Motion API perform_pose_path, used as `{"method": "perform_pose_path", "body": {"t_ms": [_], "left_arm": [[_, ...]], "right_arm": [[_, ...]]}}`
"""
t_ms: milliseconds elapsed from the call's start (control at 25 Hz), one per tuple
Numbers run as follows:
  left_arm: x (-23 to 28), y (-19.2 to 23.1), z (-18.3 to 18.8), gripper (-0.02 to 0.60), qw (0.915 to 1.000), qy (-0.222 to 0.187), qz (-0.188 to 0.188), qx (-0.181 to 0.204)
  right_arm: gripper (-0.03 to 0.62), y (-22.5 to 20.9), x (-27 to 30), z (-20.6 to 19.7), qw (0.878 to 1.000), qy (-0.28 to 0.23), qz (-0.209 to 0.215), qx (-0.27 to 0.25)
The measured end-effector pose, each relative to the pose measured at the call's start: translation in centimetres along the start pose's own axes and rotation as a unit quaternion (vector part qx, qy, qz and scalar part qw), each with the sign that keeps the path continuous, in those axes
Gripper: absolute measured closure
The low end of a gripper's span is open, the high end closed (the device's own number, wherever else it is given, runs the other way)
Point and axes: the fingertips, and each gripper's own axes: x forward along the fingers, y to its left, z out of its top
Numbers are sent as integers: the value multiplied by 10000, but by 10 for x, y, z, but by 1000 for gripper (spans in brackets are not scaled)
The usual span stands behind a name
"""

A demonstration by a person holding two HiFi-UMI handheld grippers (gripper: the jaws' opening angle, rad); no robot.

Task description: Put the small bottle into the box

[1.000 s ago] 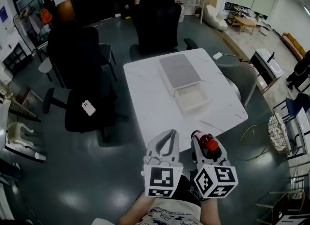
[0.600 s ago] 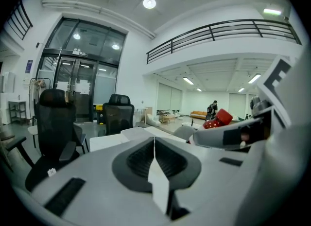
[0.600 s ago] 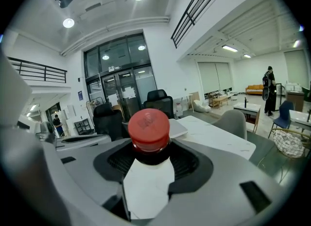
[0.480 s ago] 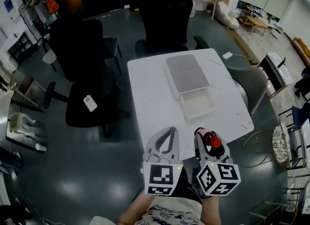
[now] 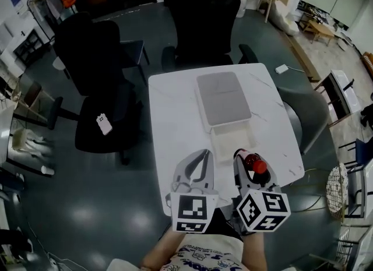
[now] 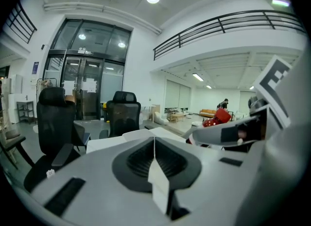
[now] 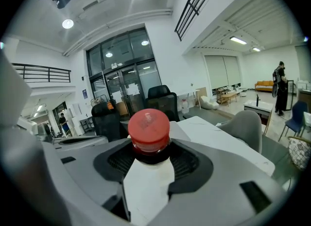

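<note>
Since the small bottle (image 7: 148, 130) is bound for the box (image 5: 217, 145), the right tool (image 5: 246, 160) clamps it below its cap; left tool (image 5: 199, 164) closed, empty.

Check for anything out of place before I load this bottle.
Nothing on the table stands out; the box sits open. The only stray item is a small white object on the seat of the black chair.
</note>
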Motion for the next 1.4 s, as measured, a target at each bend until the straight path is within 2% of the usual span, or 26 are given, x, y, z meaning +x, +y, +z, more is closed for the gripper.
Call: {"method": "perform_pose_path", "body": {"t_ms": [280,840,1400], "left_arm": [[43,-6,-4,561,9994,291,169,-114],[95,10,-26,561,9952,720,539,-373],[124,11,-64,561,9895,1182,576,-604]], "right_arm": [[365,-33,38,4,9993,345,141,-2],[365,-58,104,-16,9931,1062,482,-136],[365,-71,142,-51,9845,1651,562,-177]]}}
